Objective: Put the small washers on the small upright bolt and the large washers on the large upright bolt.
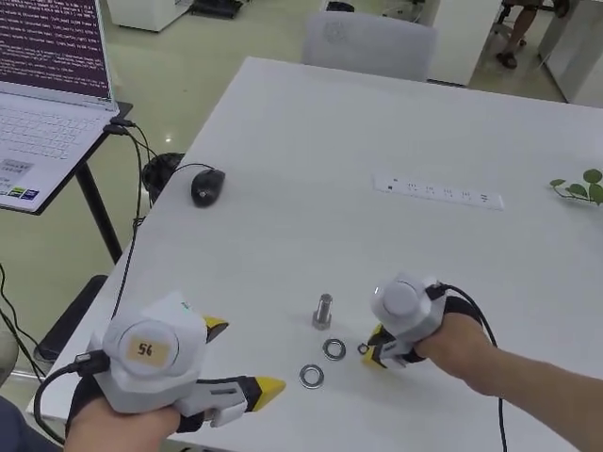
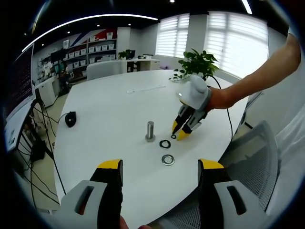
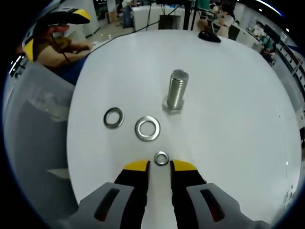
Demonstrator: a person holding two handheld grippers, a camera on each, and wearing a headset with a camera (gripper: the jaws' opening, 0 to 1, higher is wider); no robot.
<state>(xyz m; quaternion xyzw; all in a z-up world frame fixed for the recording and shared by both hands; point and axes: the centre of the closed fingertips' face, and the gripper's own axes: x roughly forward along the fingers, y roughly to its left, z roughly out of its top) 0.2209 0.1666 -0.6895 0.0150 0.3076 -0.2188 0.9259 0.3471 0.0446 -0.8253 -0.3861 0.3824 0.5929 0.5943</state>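
Large washers (image 3: 147, 128) and the small washer (image 3: 161, 158) lie loose on the table (image 3: 238, 119) near the upright bolt (image 3: 177, 90), none threaded yet. Right gripper (image 3: 160, 165) noses up to the small washer, jaws slightly apart, clamping nothing; left gripper (image 1: 243, 356) hangs wide open, well back.

We're looking down at a big white table (image 1: 311, 141) taking up most of the head view. We're seeing an open laptop (image 1: 47, 85) in the upper left, a black mouse (image 1: 207, 186), a white power strip (image 1: 438, 191) right of centre and a grey chair (image 1: 367, 42) at the top edge. In the left gripper view, daylight is coming through blinded windows (image 2: 228, 38) in the upper right.
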